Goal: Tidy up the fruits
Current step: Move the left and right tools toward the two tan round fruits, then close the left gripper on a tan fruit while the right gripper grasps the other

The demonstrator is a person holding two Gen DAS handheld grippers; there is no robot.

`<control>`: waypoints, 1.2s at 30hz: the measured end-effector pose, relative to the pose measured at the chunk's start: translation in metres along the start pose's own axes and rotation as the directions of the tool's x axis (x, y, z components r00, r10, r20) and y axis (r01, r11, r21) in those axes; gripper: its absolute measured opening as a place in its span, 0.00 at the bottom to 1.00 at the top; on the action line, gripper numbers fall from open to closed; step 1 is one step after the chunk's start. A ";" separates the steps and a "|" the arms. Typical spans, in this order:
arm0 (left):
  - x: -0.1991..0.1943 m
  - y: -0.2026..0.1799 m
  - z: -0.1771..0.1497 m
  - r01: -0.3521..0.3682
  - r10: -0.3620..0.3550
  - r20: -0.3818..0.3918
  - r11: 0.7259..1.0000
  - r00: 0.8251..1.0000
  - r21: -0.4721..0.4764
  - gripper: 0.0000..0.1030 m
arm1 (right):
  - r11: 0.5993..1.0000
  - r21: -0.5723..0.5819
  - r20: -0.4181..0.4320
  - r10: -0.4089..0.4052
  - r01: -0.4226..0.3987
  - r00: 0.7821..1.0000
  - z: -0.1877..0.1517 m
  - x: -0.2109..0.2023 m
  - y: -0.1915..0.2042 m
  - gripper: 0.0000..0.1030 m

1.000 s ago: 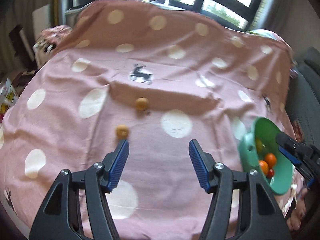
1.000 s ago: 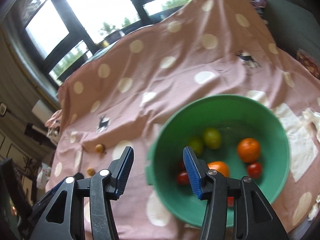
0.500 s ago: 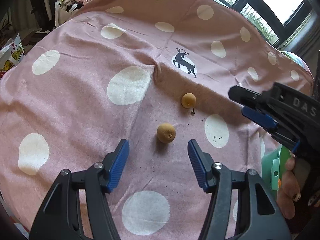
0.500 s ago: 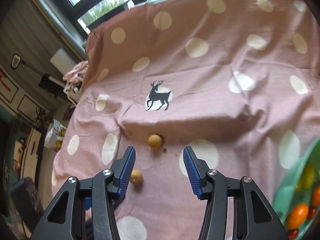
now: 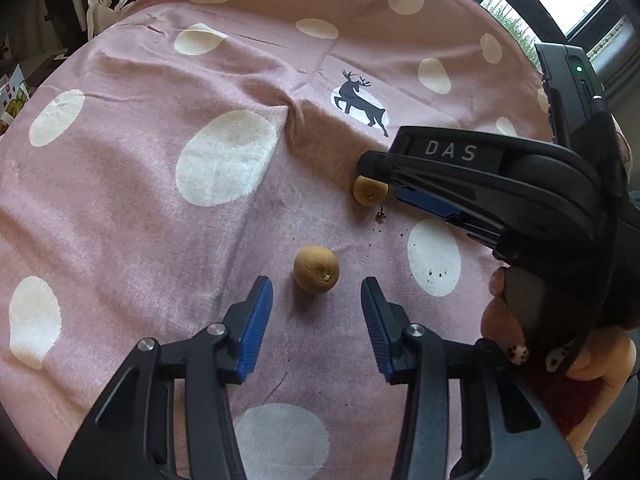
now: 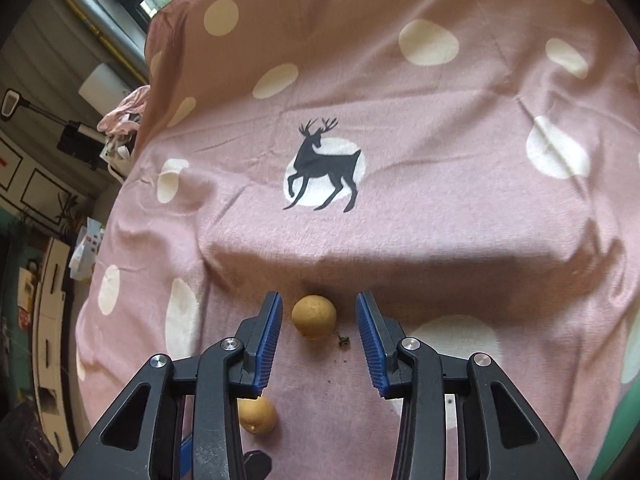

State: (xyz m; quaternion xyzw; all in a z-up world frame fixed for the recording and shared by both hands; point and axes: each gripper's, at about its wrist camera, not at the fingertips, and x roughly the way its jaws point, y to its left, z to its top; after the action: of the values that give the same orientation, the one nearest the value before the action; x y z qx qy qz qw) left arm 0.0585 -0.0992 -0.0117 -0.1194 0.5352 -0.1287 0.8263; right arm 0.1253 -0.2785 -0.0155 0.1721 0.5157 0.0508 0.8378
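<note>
Two small brownish-yellow round fruits lie on a pink polka-dot cloth. The near fruit (image 5: 316, 275) sits just ahead of my open left gripper (image 5: 317, 294), between its blue fingertips; it also shows in the right wrist view (image 6: 257, 415). The far fruit (image 6: 313, 316) lies between the tips of my open right gripper (image 6: 319, 312), touching neither pad. In the left wrist view the far fruit (image 5: 369, 192) is partly hidden by the right gripper (image 5: 390, 178), which reaches in from the right.
The cloth (image 6: 440, 208) has white dots and a black deer print (image 6: 324, 168), with a raised fold behind the far fruit. Small dark crumbs (image 6: 343, 342) lie beside it. A green bowl edge (image 6: 624, 440) shows at lower right. Clutter lies off the left edge.
Both grippers moved forward and down toward the fruits. The right gripper swung from the green bowl to the far fruit, which now sits between its tips. The left gripper closed in on the near fruit.
</note>
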 end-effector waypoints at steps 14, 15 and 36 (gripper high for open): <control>0.016 -0.006 0.004 -0.074 0.073 0.018 0.996 0.997 0.053 0.25 | 0.999 0.030 -0.005 0.026 -0.026 1.000 -0.008 0.007 -0.011 0.27; 0.016 -0.006 0.004 -0.068 0.068 0.018 0.996 0.998 0.055 0.25 | 0.999 0.032 -0.001 0.027 -0.027 1.000 -0.009 0.003 -0.012 0.27; -0.089 -0.078 -0.049 0.078 -0.164 0.267 0.950 0.950 0.304 0.25 | 0.991 0.131 0.339 -0.023 -0.023 0.941 -0.089 -0.171 -0.044 0.27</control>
State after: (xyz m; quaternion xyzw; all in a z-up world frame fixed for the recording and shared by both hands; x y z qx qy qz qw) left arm -0.0285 -0.1448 0.0712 -0.0478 0.3756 -0.2377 0.8945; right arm -0.0366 -0.3435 0.0783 0.2336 0.3658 -0.0141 0.9008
